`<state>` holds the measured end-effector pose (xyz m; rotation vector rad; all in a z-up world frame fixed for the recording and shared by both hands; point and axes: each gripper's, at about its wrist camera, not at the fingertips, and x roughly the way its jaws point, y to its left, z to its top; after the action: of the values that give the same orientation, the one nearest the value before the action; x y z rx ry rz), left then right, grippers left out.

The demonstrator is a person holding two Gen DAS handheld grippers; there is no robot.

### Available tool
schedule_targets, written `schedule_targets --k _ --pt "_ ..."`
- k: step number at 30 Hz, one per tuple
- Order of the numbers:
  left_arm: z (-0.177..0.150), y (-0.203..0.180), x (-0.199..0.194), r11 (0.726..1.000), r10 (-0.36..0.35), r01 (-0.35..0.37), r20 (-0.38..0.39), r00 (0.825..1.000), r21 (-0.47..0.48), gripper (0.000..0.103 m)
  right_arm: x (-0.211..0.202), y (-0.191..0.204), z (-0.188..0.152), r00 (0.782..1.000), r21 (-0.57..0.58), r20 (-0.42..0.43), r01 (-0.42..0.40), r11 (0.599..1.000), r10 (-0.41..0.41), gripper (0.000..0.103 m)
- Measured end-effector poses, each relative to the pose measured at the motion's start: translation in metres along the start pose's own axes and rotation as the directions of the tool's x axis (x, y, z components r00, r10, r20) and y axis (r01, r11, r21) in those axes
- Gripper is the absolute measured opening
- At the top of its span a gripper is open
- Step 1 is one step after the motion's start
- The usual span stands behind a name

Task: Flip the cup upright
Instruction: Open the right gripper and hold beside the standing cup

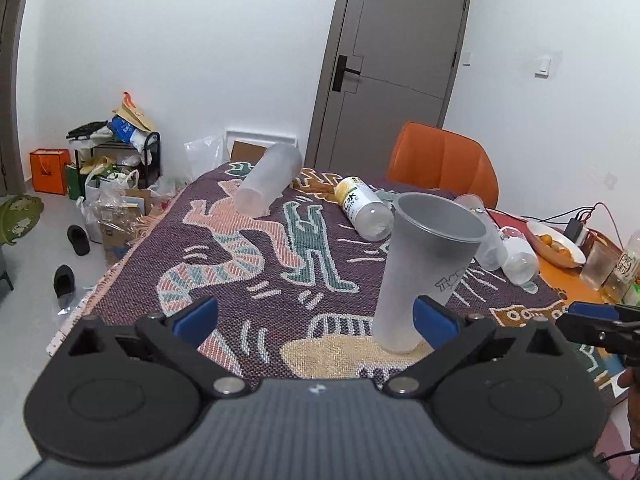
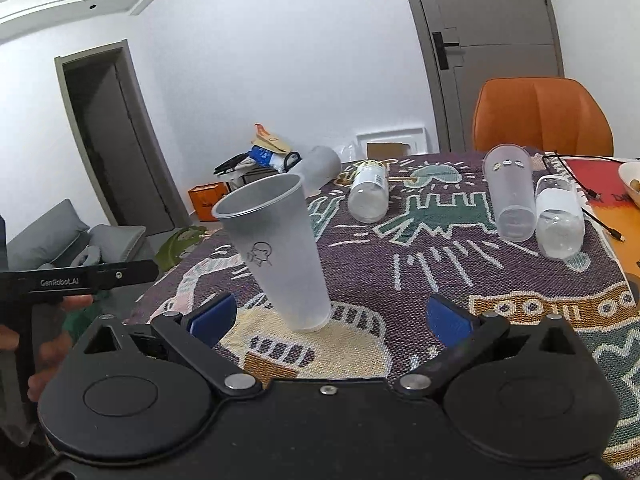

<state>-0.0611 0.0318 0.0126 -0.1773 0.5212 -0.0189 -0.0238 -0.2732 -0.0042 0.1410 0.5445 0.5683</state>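
A tall frosted plastic cup [image 1: 424, 272] stands upright, mouth up, on the patterned cloth [image 1: 280, 240]. It also shows in the right wrist view [image 2: 280, 252]. My left gripper [image 1: 316, 318] is open, and the cup's base sits just inside its right fingertip. My right gripper [image 2: 330, 316] is open and empty, with the cup's base between its fingers, nearer the left one. Another frosted cup [image 1: 268, 184] lies on its side at the far left of the cloth. A clear cup [image 2: 512, 196] lies on its side at the right.
Two plastic bottles [image 2: 368, 192] [image 2: 558, 220] lie on the cloth beside the clear cup. An orange chair [image 1: 444, 164] stands behind the table. A bowl of fruit [image 1: 556, 244], cables and a glass [image 1: 600, 266] sit at the right. Bags clutter the floor at the left.
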Motion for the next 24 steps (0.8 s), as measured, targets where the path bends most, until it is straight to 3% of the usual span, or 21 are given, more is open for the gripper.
schedule_targets --k 24 --pt "-0.0071 0.0001 0.0017 0.999 0.031 -0.031 -0.008 0.999 0.037 0.103 0.0021 0.0030 -0.0005 1.000 0.000 -0.004 -0.003 1.000 0.003 0.103"
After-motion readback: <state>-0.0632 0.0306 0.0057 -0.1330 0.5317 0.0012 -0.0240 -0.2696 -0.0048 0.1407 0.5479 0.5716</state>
